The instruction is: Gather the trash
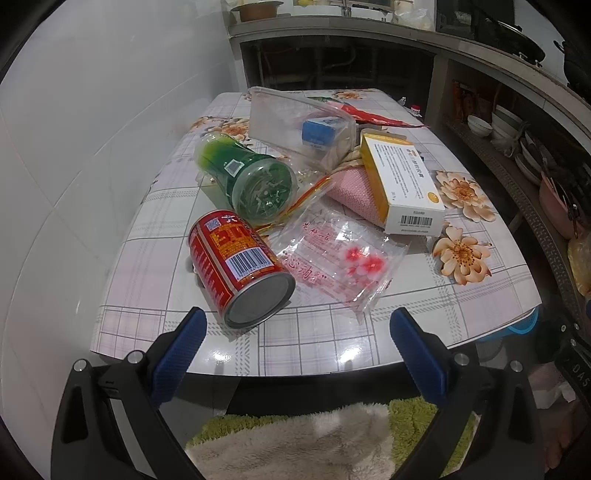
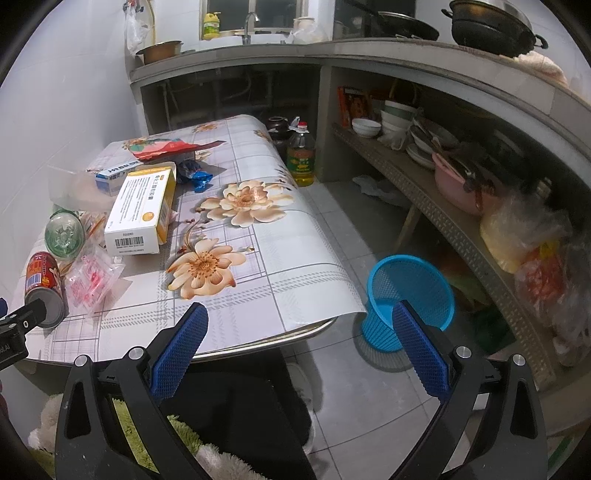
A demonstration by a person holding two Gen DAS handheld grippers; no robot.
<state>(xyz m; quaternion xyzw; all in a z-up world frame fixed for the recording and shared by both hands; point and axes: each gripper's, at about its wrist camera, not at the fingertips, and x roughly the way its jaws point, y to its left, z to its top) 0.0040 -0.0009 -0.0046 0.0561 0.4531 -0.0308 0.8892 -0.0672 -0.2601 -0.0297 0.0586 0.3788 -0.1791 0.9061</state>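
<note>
Trash clutters table; red can lies before released left claw; right claw released

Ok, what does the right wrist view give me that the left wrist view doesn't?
Only the right wrist view shows the whole blue mesh bin on the floor beside the table, the oil bottle and the sink tap. Only the left wrist view shows the pink cloth under the yellow and white box. Both show the red can lying on its side, the green bottle, the clear wrapper, and an open, empty claw: left claw, right claw.
</note>
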